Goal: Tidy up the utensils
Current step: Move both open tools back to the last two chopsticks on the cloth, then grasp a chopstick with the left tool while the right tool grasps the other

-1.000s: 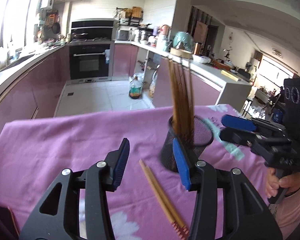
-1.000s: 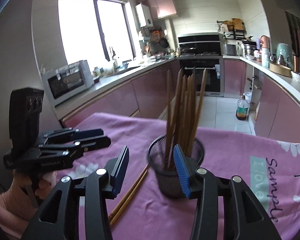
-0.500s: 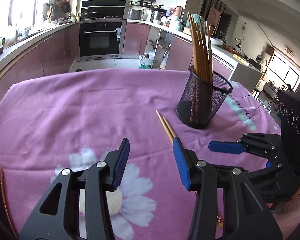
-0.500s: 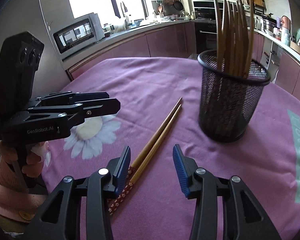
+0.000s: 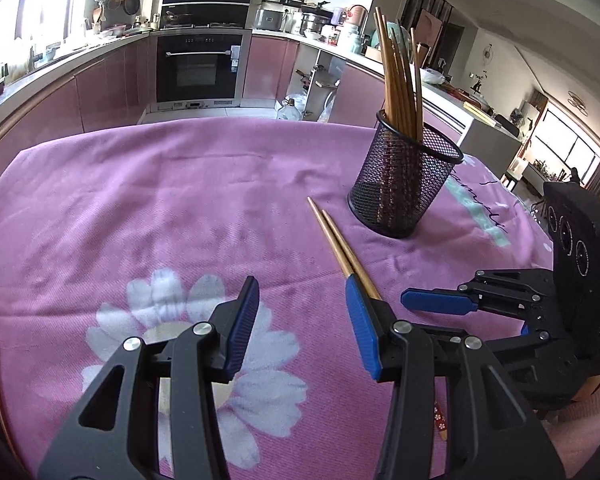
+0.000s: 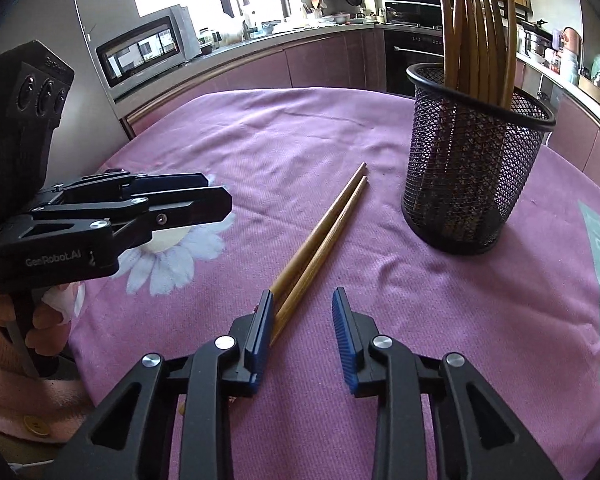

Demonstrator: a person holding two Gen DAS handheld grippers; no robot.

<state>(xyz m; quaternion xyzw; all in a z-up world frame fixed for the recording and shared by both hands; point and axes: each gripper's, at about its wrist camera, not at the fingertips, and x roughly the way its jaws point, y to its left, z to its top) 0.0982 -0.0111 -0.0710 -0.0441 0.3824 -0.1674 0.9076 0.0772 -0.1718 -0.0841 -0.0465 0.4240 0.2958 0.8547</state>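
Pink-purple cloth (image 5: 148, 200) printed with white daisies is covering the table, and in the left wrist view the black wire-mesh cup (image 5: 404, 184) full of upright brown wooden chopsticks is serving as the landmark. A loose pair of brown wooden chopsticks (image 5: 336, 246) is lying flat just on the near side of that cup, tips pointing toward it. The left gripper (image 5: 300, 320) is hovering nearer still, its blue pads spread wide and pinching nothing. The right gripper (image 5: 440, 304) is showing beside the pair's thick end, side-on here.

In the right wrist view the right gripper (image 6: 302, 328) is sitting low over the pair (image 6: 320, 232), blue pads apart, with the left pad lying against the sticks' near stretch and nothing clamped yet. The mesh cup (image 6: 472, 164) is standing to the right of the pair's tips. The left gripper (image 6: 188, 196) is appearing side-on (so I cannot tell its gap from this angle).

Probably the pick-up is in hand: both sticks should be sitting between the pads before squeezing, so neither rolls away.

Readable writing: "GenRobot.AI" on the left gripper's body; script on the cloth's pale green band is only partly legible.
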